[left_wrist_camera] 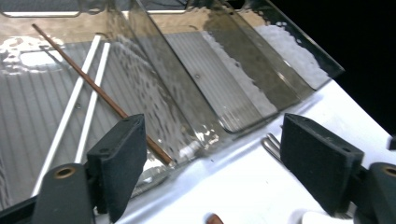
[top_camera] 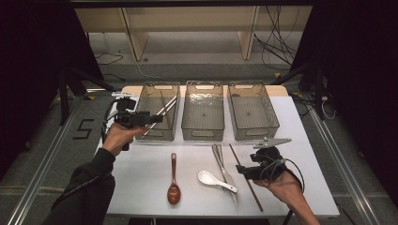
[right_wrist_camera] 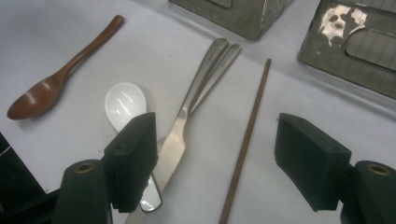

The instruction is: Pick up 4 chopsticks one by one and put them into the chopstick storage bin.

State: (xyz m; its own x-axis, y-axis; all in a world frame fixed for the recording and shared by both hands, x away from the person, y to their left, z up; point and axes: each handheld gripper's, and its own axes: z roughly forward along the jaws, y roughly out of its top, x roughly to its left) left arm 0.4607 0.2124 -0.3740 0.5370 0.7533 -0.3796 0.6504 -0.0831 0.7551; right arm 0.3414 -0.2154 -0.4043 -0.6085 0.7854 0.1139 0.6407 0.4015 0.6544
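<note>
My left gripper [top_camera: 158,118] hovers at the front left corner of the left smoked bin [top_camera: 157,133]; in the left gripper view its jaws [left_wrist_camera: 210,163] stand open with nothing between them. Inside that bin lie a brown chopstick [left_wrist_camera: 100,93] and two white chopsticks [left_wrist_camera: 79,107]. My right gripper [top_camera: 240,170] is open above the table's near right part. Below its jaws [right_wrist_camera: 219,158] lie a second brown chopstick [right_wrist_camera: 247,135], a metal knife [right_wrist_camera: 175,144] beside another metal utensil [right_wrist_camera: 219,65], and a white ceramic spoon [right_wrist_camera: 122,100]. A brown wooden spoon [top_camera: 173,180] lies further left.
The middle bin [top_camera: 202,133] and the right bin [top_camera: 256,131] stand in a row with the left one at the back of the white table [top_camera: 141,178]; both look empty. Beyond the table are a wooden shelf frame [top_camera: 136,33] and cables [top_camera: 277,47] on the floor.
</note>
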